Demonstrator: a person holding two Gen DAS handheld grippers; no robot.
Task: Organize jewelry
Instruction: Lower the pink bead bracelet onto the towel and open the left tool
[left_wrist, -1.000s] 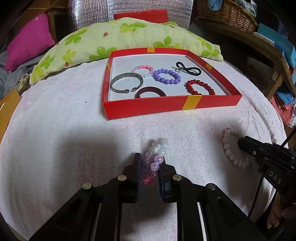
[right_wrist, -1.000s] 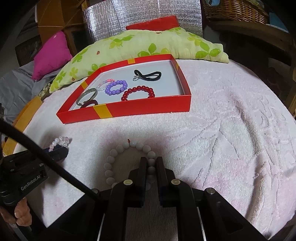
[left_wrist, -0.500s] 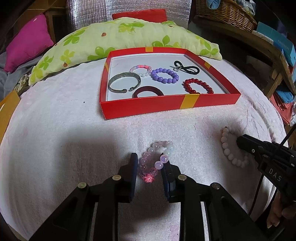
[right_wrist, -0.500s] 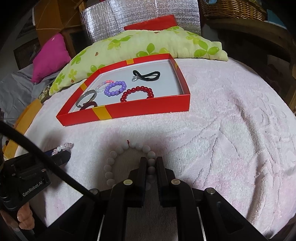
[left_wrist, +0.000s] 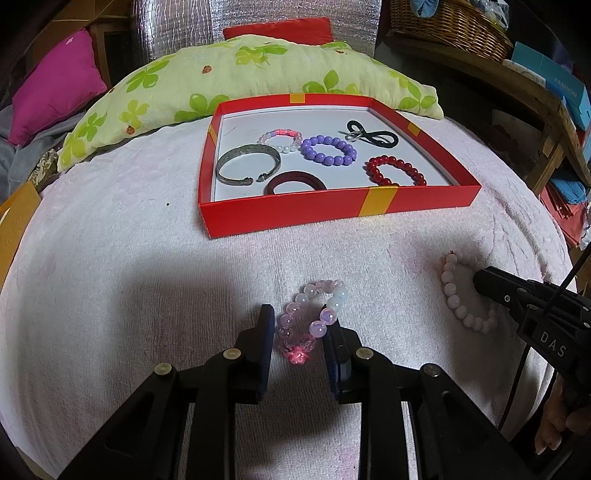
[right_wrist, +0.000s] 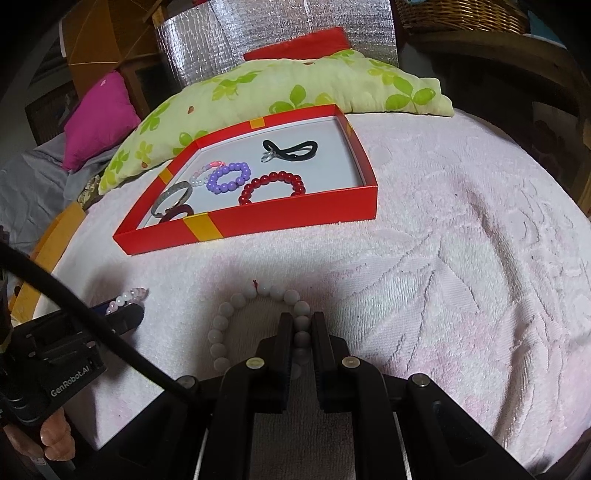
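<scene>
Left gripper (left_wrist: 298, 321): jaws just eased apart, pink crystal bracelet (left_wrist: 312, 320) lying loose between them on the pale towel (left_wrist: 147, 258). Right gripper (right_wrist: 302, 325): jaws pinched on the white bead bracelet (right_wrist: 236, 317). Red tray (left_wrist: 332, 212) beyond holds six pieces.

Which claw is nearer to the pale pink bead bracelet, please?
Right. The right claw is shut on the pale pink bead bracelet; the left claw sits apart, around the clear pink bracelet.
</scene>
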